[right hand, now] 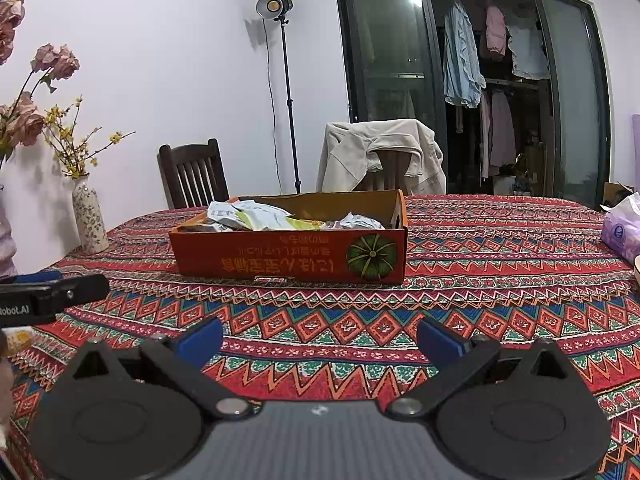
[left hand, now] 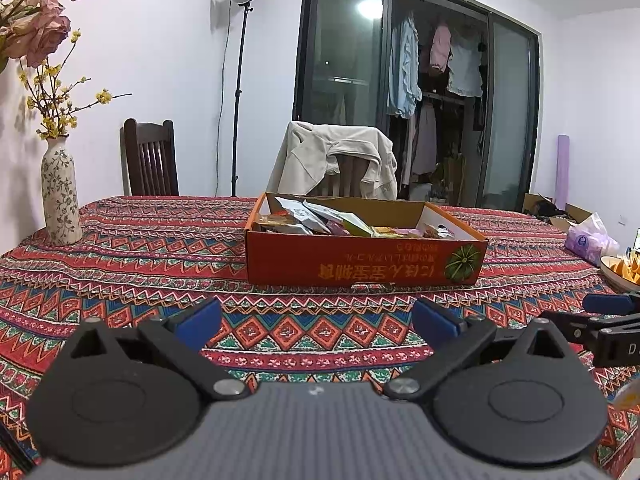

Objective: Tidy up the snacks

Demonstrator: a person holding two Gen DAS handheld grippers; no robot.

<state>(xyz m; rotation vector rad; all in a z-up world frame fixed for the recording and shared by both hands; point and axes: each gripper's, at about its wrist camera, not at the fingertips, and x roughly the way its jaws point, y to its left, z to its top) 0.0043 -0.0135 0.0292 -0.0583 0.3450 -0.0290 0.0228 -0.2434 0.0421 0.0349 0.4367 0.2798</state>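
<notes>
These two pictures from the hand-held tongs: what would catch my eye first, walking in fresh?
Probably the orange cardboard box in the middle of the table, heaped with snack packets and printed with a green pumpkin. Under it, the bright red patterned tablecloth fills the scene, with a flowered vase at its far left edge. Nearest the camera, the left tongs and right tongs gape open, holding nothing.

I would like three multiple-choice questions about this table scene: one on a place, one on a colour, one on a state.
1. Where do the snack packets lie?
A. inside the cardboard box
B. on the chair
C. beside the vase

2. What colour are the left gripper's finger pads?
A. yellow
B. blue
C. white

3. How does the right gripper stand?
A. shut on a packet
B. shut, holding nothing
C. open, holding nothing

Answers: 1 A, the packets fill the cardboard box; 2 B, both pads are blue; 3 C, only tablecloth between its spread fingers.
</notes>
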